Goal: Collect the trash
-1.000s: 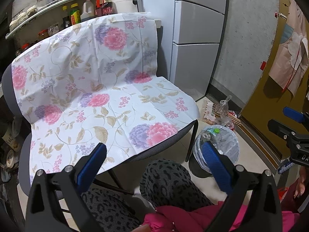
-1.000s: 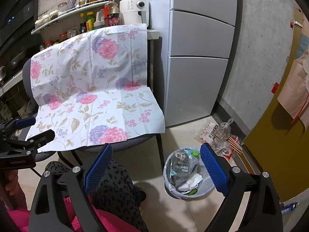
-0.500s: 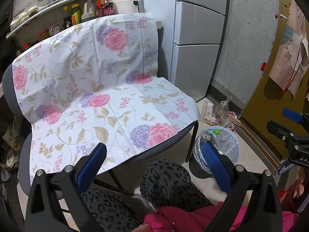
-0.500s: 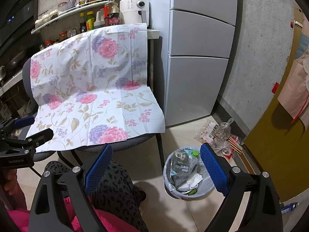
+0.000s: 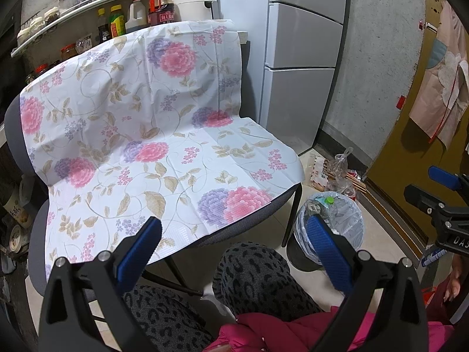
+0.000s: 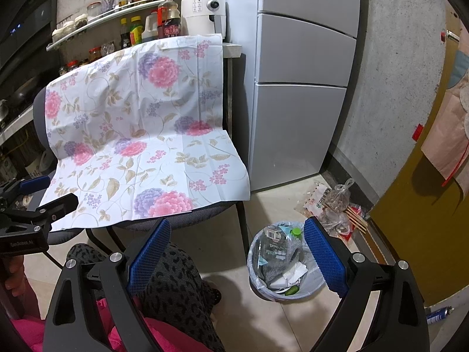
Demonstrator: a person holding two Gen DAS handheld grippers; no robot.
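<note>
Beside the trash bin [image 6: 285, 267]: both grippers empty, fingers spread open.
We reach the right gripper [image 6: 237, 252] for the litter bags [image 6: 334, 208] behind the bin, left gripper [image 5: 234, 243] idle.

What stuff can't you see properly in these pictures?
- Grey chair seat: both views, mostly covered by the floral plastic sheet.
- Bottom of the lined trash bin: right wrist view, buried under wrappers and tissue; left wrist view, partly behind the left gripper finger.
- Labels on the shelf bottles: too small to read.
- Blue pen-like thing: right wrist view, cut by the edge.
</note>
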